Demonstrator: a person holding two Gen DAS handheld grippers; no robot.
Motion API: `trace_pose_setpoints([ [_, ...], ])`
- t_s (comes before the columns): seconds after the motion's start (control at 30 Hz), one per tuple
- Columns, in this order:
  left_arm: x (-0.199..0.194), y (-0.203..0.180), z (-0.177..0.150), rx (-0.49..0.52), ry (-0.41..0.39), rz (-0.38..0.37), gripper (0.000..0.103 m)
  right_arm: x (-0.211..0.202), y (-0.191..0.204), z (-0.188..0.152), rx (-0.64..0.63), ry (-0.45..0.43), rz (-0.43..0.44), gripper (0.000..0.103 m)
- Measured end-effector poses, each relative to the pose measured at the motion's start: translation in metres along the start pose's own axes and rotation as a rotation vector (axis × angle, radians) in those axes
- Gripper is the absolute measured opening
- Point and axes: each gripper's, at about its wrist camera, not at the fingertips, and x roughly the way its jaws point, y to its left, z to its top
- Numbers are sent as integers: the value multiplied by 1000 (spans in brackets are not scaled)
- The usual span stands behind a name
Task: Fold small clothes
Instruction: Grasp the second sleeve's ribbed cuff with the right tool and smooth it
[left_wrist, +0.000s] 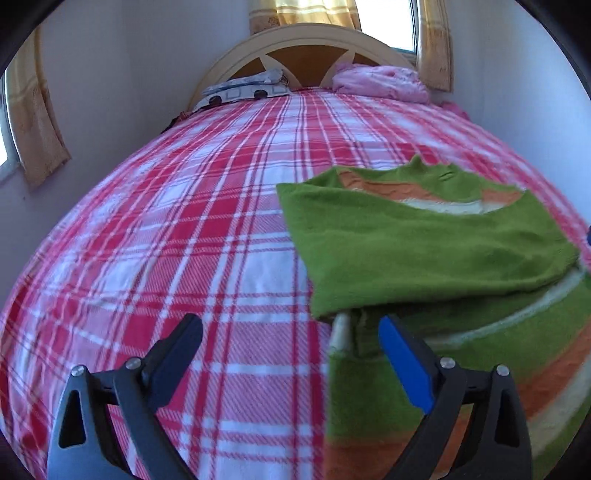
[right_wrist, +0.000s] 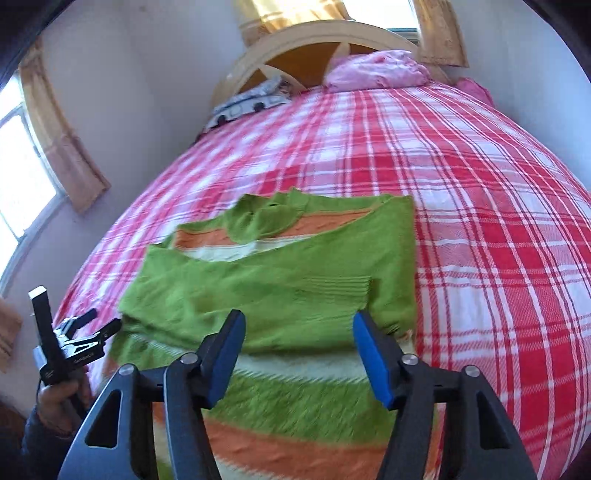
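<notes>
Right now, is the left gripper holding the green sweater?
No: the left gripper is open over the plaid blanket, nothing between its fingers; the green sweater lies flat.

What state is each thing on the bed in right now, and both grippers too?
Green striped sweater: flat on the bed, both sleeves folded across the body.
Left gripper: open, empty, at the sweater's edge.
Right gripper: open, empty, above the sweater.
Plaid blanket: spread smooth.
Pink bedding: bunched at the headboard.
Printed pillow: lying flat.
</notes>
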Motion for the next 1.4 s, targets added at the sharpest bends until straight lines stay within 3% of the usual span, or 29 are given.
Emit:
trace_pose_setpoints([
  [0.07,7,3,0,-10,16,22,99,11,-8,3,18,17,-21,60],
  [0.17,18,7,-5,-28,70,8,102,29,-16,6,36,54,-37,53],
  [0.3,20,15,-8,-76,84,-21,103,55,-19,8,33,120,-64,53],
  [0.33,20,17,-8,-84,87,-29,103,63,-19,7,24,141,-75,49],
  [0.4,21,18,-9,-97,92,-40,103,67,-15,4,2,141,-76,11],
  [0.6,23,17,-8,-100,95,-39,103,35,-10,9,-27,21,-55,7],
  [0.77,25,15,-7,-90,97,-33,103,14,-14,13,-48,-39,-135,7],
  [0.87,24,16,-7,-87,95,-30,103,29,-20,11,-47,21,-110,7],
  [0.93,19,17,-9,-96,85,-39,103,42,-16,5,-100,45,-163,10],
  [1.0,9,19,-13,-106,86,-38,103,55,-20,0,-104,106,-196,21],
  [1.03,2,21,-17,-112,79,-37,103,53,-21,-2,-105,107,-193,21],
  [1.1,-14,24,-23,-117,46,-45,103,45,-21,-2,-111,80,-211,25],
  [1.13,-20,25,-24,-116,37,-38,103,36,-18,-1,-128,45,-277,30],
  [1.2,-32,28,-19,-120,-3,-30,103,23,-12,3,-148,-20,-315,37],
  [1.27,-39,27,-8,-124,-57,-19,103,13,3,8,-155,-55,-197,41],
  [1.3,-39,26,-1,-128,-71,-21,103,15,11,11,-163,-46,-142,49],
  [1.4,-23,15,20,-126,-74,-18,103,28,33,10,-195,-7,-51,56],
])
